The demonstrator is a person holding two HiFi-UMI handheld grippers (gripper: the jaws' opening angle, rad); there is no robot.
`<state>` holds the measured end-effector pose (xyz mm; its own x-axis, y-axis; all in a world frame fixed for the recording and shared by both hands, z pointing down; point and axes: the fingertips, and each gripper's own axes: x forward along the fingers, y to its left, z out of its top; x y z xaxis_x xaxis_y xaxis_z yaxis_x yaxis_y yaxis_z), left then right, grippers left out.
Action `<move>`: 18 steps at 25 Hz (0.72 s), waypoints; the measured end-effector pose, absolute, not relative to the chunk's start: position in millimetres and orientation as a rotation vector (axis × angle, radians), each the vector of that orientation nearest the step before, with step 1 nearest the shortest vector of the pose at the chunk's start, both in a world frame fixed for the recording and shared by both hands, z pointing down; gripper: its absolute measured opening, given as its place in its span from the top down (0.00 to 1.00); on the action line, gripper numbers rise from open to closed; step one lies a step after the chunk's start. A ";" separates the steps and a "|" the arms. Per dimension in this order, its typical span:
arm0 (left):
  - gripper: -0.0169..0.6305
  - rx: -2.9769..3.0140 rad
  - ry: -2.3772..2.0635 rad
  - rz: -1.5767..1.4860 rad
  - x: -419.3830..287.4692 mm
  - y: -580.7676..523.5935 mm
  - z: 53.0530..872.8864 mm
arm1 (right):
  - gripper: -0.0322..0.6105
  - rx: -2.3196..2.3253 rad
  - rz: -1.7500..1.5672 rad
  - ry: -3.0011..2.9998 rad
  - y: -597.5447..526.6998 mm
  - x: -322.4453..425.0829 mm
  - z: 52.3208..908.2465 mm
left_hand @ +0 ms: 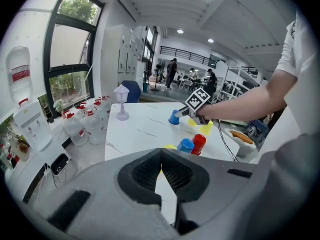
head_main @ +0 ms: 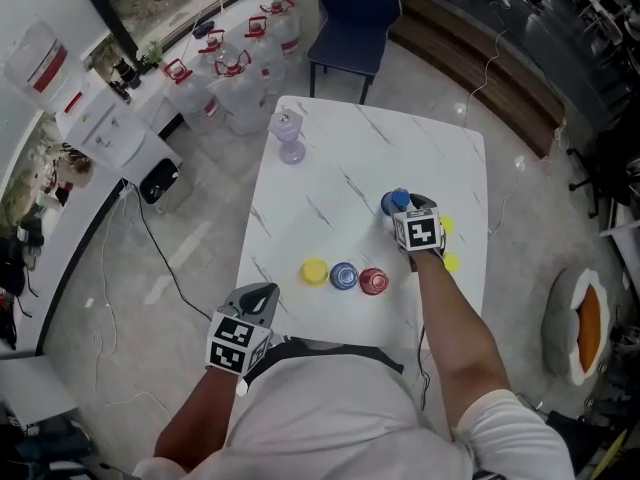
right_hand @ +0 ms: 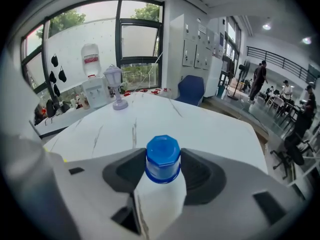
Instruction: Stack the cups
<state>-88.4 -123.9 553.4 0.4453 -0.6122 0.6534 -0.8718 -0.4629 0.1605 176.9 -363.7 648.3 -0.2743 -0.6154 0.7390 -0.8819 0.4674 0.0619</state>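
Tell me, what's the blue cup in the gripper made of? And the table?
Blue cup: probably plastic, smooth, slightly glossy; even bright colour and moulded eight-sided end. Table: white with grey veins, smooth; looks like marble, but could be a printed laminate.

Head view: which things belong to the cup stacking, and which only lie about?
Job: far blue cup, near blue cup, red cup, left yellow cup, upper right yellow cup, lower right yellow cup.
Lying about: lamp, jugs, chair.
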 end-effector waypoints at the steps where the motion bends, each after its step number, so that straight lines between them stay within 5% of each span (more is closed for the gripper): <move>1: 0.96 2.221 -1.243 0.718 -89.6 -124.7 553.3 | 0.61 1.243 0.478 -2.003 -364.1 175.7 646.9; 18: 0.96 2.395 -1.084 0.689 -68.4 -133.2 544.8 | 0.61 1.169 0.353 -2.231 -239.1 119.5 534.2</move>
<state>-68.4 -133.2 544.8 0.5731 -0.5675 0.5912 -0.7761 -0.6075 0.1692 119.5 -239.1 534.2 -0.4402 -0.6582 0.6108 -0.8146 0.5789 0.0367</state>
